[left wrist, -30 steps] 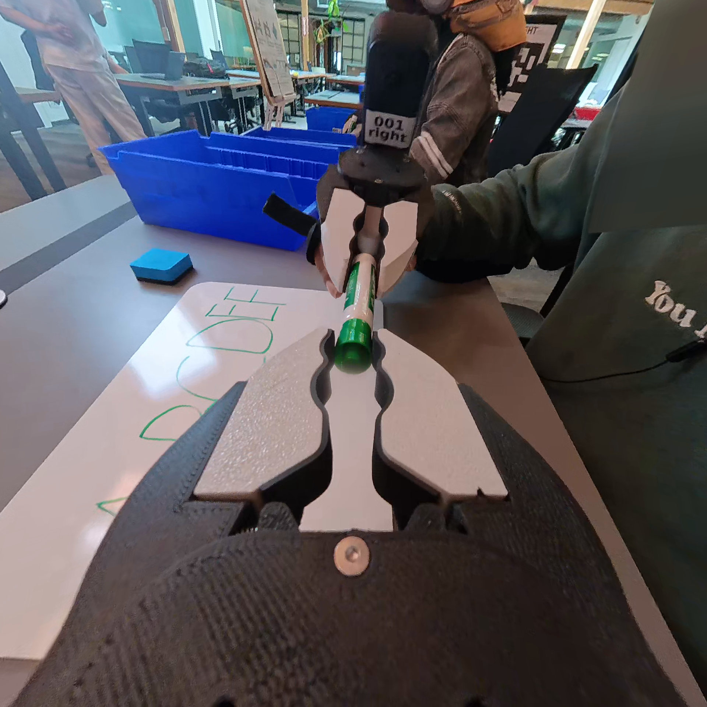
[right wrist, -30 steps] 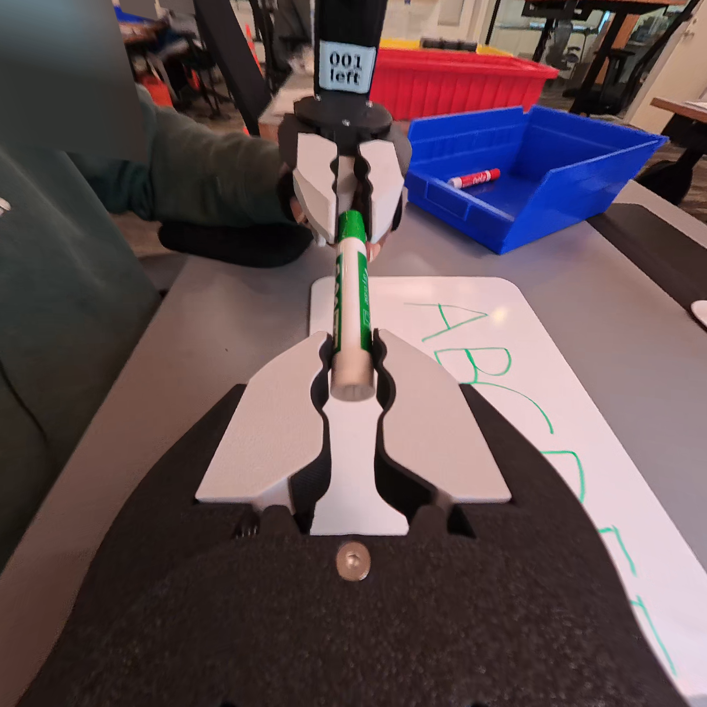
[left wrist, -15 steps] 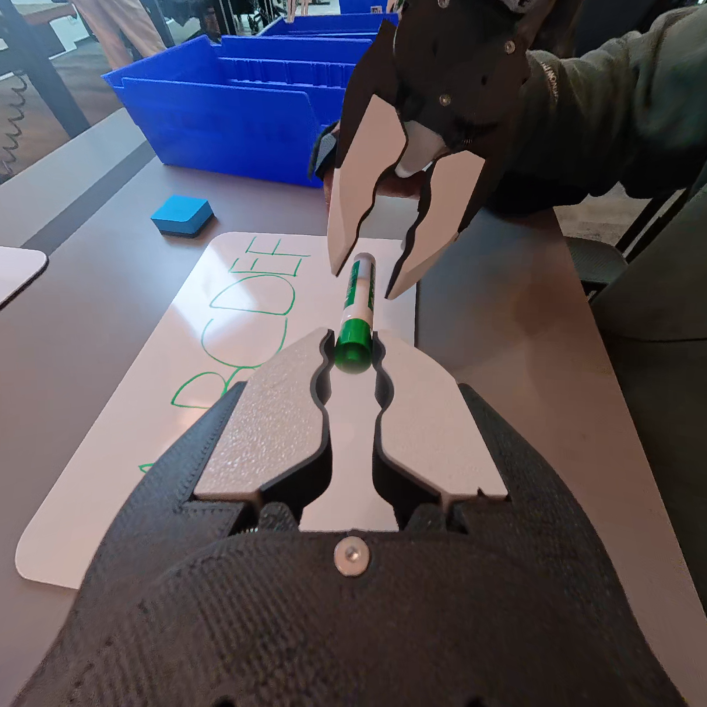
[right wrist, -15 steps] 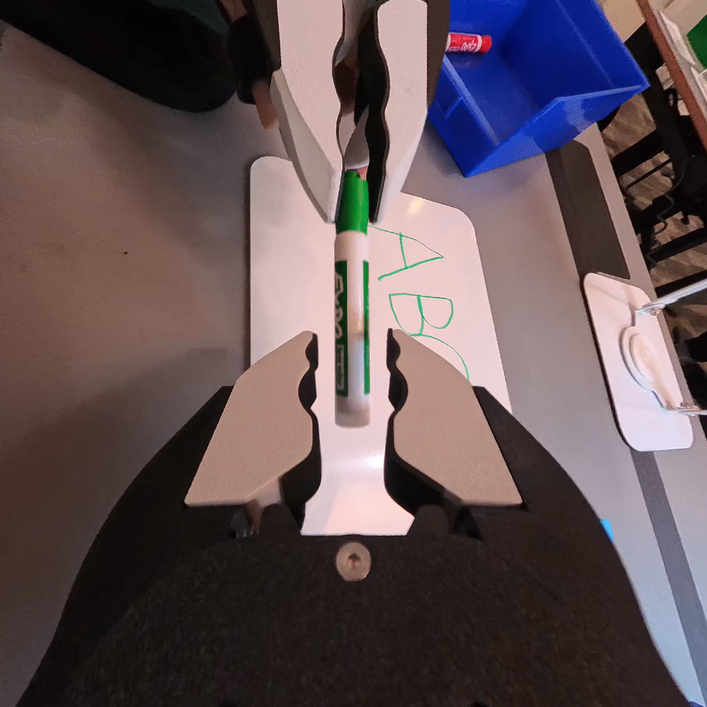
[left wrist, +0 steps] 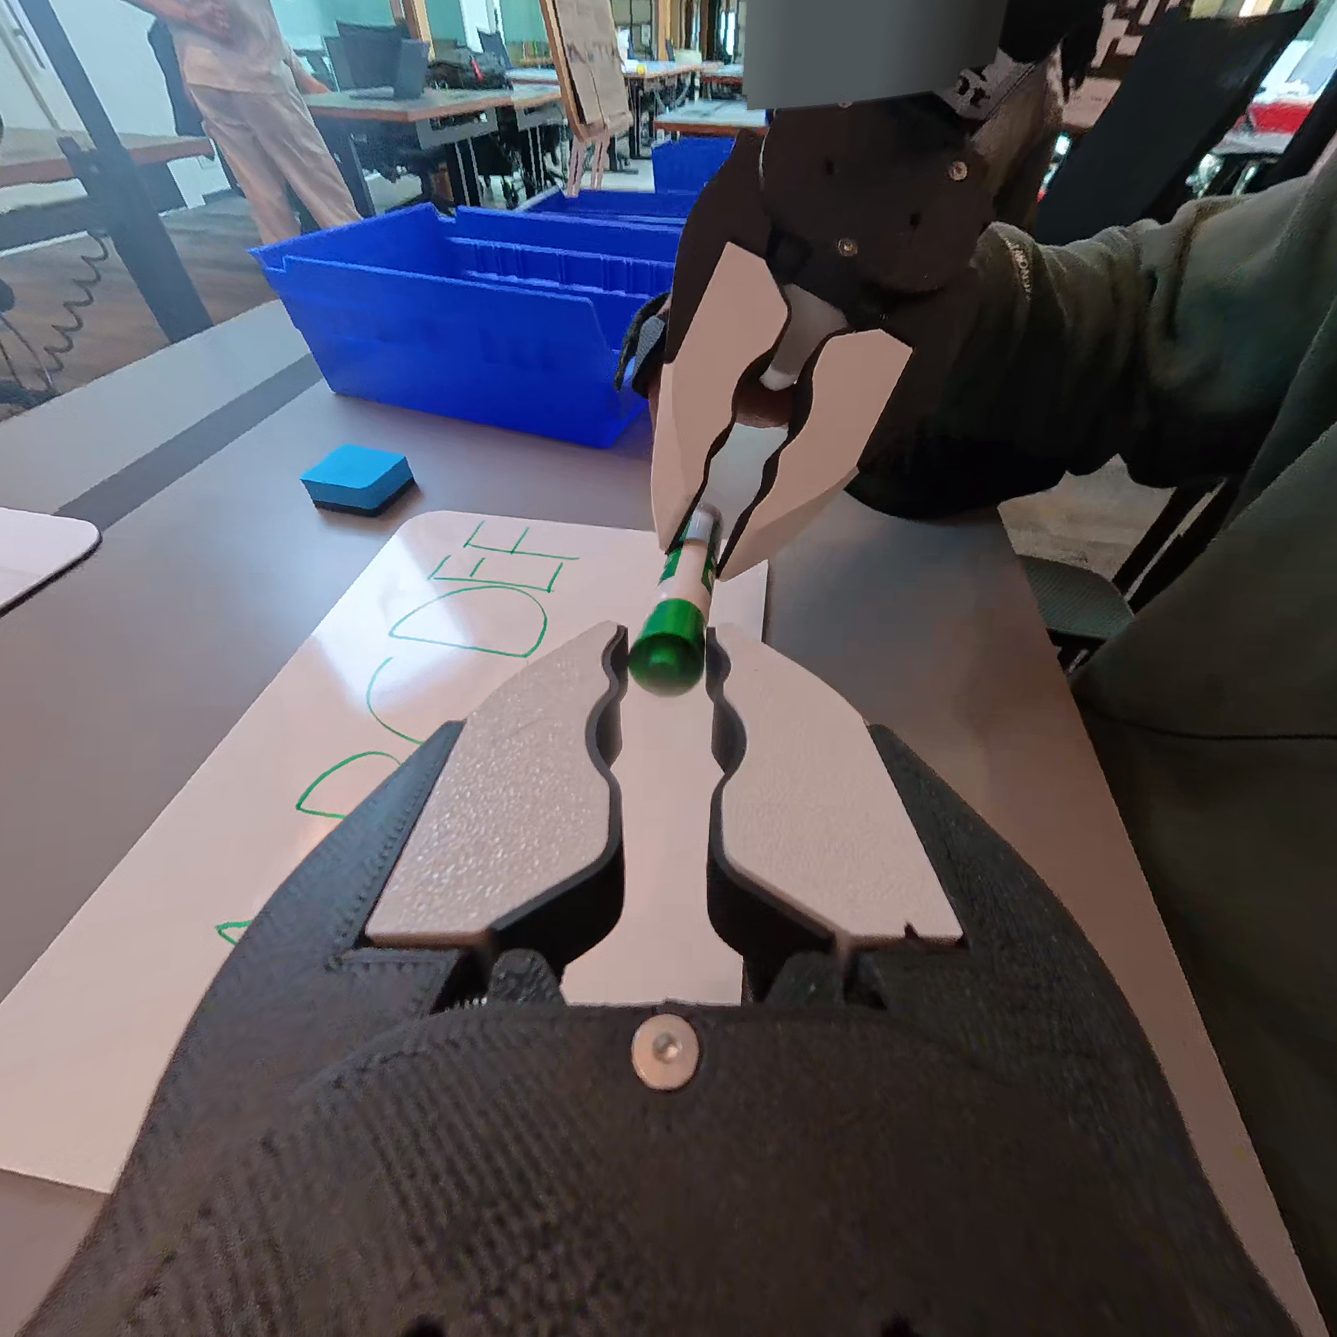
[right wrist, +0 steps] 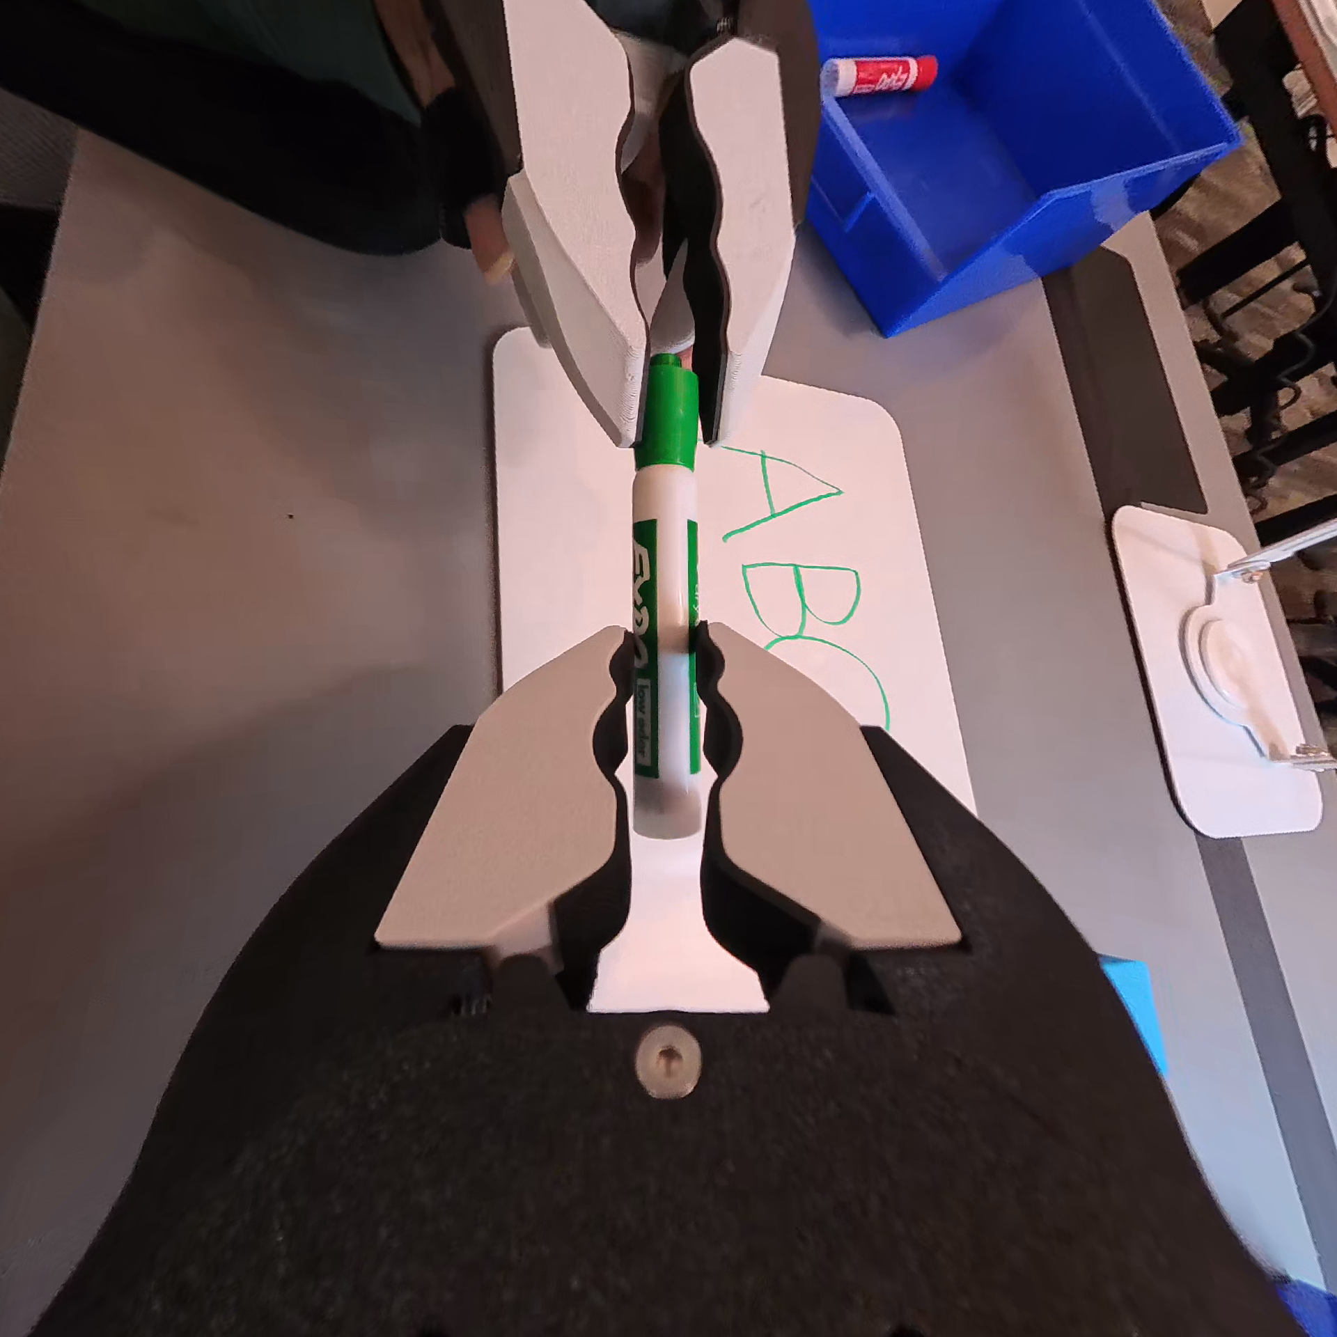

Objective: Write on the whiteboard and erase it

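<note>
A green-and-white marker is held level above the whiteboard, which bears green letters. My left gripper is shut on the marker's green cap. It also shows in the right wrist view, gripping the cap from the far side. My right gripper is shut on the marker's white barrel, whose rear end lies deep between its fingers. In the left wrist view the right gripper clamps the far part of the marker. A blue eraser lies on the table beyond the whiteboard.
A large blue bin stands behind the eraser. Another blue bin at the far right holds a red marker. A white board with a metal clip lies right of the whiteboard. A person's sleeved arms reach in behind both grippers. Some 5 cm of space lies between my two pairs of fingers.
My right gripper opened, slid forward along the barrel and shut on it again, farther up the marker. My left gripper kept its hold on the cap throughout.
</note>
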{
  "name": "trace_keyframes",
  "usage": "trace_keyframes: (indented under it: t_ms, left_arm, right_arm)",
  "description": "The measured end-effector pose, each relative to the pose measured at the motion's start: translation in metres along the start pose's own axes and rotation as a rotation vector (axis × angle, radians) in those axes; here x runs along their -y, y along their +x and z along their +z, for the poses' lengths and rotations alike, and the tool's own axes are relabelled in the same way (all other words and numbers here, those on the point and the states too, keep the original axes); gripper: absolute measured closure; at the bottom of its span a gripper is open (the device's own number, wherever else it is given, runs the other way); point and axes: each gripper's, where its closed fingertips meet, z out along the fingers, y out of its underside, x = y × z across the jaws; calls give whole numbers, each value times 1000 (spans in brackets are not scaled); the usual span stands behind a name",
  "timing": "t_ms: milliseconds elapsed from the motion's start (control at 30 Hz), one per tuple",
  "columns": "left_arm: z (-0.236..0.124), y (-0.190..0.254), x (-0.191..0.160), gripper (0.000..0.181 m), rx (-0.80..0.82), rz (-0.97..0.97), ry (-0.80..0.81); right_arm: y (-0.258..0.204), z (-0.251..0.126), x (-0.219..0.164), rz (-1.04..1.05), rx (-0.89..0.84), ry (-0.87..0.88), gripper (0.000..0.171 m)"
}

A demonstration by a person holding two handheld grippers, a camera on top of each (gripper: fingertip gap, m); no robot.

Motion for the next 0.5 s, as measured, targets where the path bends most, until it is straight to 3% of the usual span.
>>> trace_keyframes:
  t_ms: [200,333,400,500]
  left_arm:
    - [-16,-9,19,157,46,-24,129]
    - [-21,-14,21,166,96,5,138]
    - [-22,-13,22,169,96,9,145]
    - [-24,-13,23,174,101,26,155]
  right_arm:
    - [29,-36,1,132,-94,21,155]
    - [97,-99,-9,332,-300,54,155]
    - [148,-141,-31,463,-458,51,155]
    - [216,-198,-93,687,-648,-26,155]
